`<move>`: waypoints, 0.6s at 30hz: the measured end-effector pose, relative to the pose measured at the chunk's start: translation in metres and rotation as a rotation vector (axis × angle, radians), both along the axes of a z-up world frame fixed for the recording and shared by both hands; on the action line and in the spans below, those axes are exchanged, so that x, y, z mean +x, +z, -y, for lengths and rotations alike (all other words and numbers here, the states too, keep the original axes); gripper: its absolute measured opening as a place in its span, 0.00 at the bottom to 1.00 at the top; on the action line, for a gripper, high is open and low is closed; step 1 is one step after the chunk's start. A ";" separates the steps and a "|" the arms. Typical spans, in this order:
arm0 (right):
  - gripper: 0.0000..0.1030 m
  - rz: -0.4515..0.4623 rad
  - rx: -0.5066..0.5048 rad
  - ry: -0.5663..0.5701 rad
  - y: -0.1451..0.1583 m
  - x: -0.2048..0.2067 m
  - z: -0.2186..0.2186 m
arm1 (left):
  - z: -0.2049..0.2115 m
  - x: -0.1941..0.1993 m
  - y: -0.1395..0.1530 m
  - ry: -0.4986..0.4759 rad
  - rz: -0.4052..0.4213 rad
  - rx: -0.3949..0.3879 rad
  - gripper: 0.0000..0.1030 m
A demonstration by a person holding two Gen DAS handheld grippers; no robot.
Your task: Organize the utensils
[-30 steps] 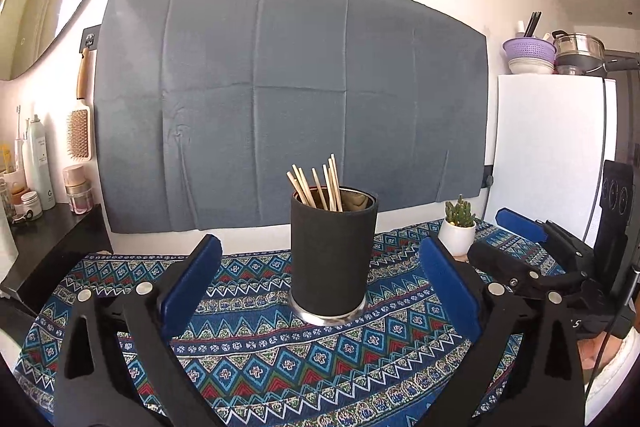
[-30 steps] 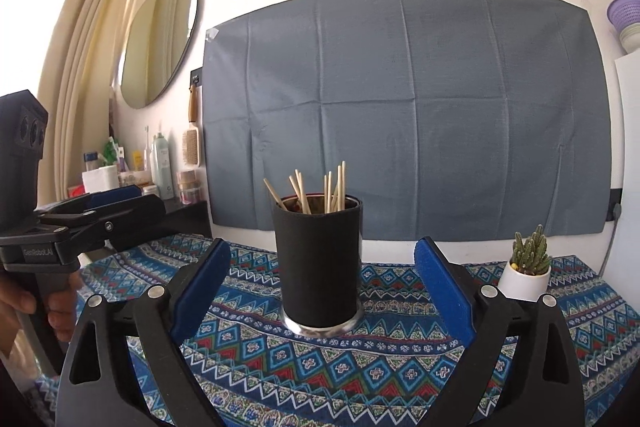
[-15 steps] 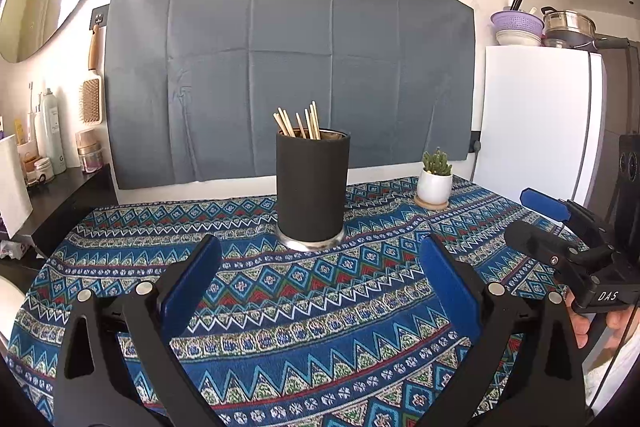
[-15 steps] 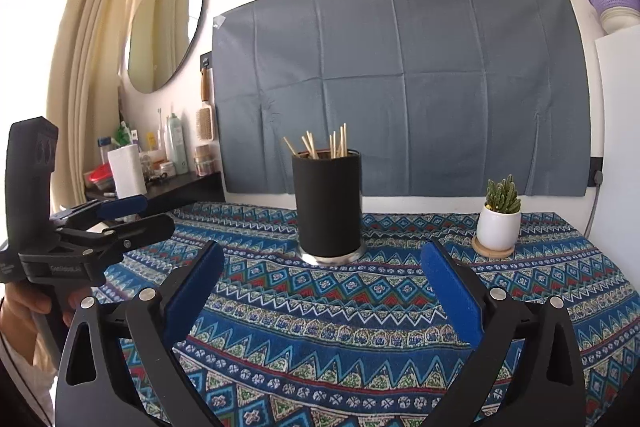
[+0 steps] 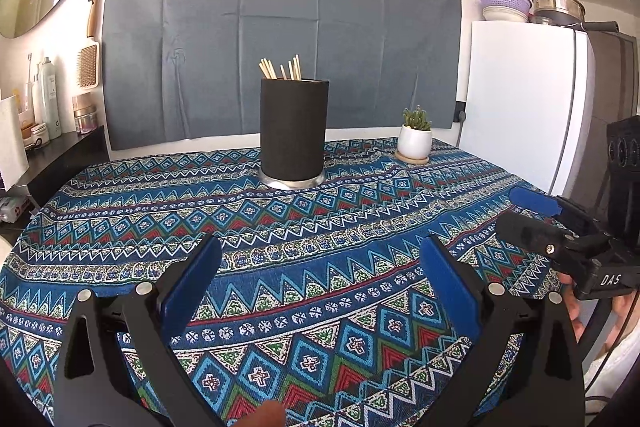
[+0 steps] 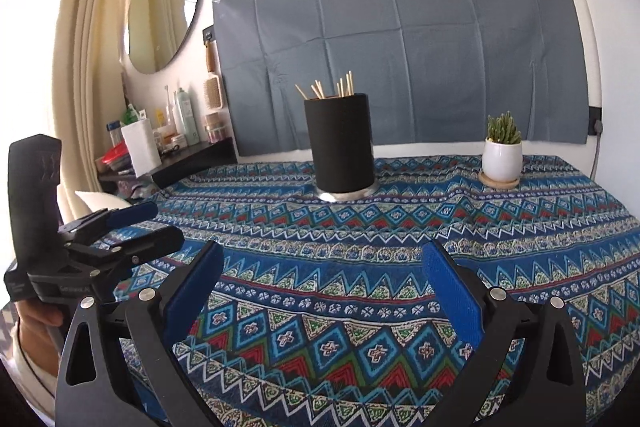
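- Left wrist view, nearest first: your left gripper hangs over the near edge of the table with its blue pads spread wide and nothing between them. Only patterned cloth shows in the gap.
- Right wrist view shows the same thing: the right gripper is wide open and empty, low over the near edge.
- Each tool shows up in the other's view, out at the near corners, so you've got them side by side.
- Mid-table is bare as far as I can see, with no loose utensils lying around.
- Toward the far edge, roughly centred, the black holder stands upright with the wooden chopsticks poking out the top, long axis near vertical and fanned a bit.
- It's dead ahead of both grippers, well apart from either. I'd say neither hand is clearly nearer.
- A small potted cactus sits right of the holder, so watch that side.
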State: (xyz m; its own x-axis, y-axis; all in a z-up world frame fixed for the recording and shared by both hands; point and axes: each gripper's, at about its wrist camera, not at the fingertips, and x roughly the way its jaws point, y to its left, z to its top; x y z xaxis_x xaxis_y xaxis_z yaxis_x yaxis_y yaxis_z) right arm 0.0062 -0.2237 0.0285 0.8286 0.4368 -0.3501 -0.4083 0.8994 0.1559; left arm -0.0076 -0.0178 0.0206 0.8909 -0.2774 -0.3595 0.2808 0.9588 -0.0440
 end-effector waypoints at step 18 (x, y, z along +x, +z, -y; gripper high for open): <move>0.92 0.064 -0.114 -0.170 -0.025 -0.013 0.012 | -0.001 0.003 -0.033 0.090 -0.119 -0.008 0.94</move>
State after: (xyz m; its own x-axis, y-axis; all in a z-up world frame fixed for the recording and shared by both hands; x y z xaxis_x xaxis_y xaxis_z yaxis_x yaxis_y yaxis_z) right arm -0.0071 -0.2359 0.0039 0.9093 0.2493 -0.3332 -0.2547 0.9666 0.0280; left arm -0.0042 -0.0166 -0.0128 0.8637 -0.2015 -0.4620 0.1857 0.9793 -0.0800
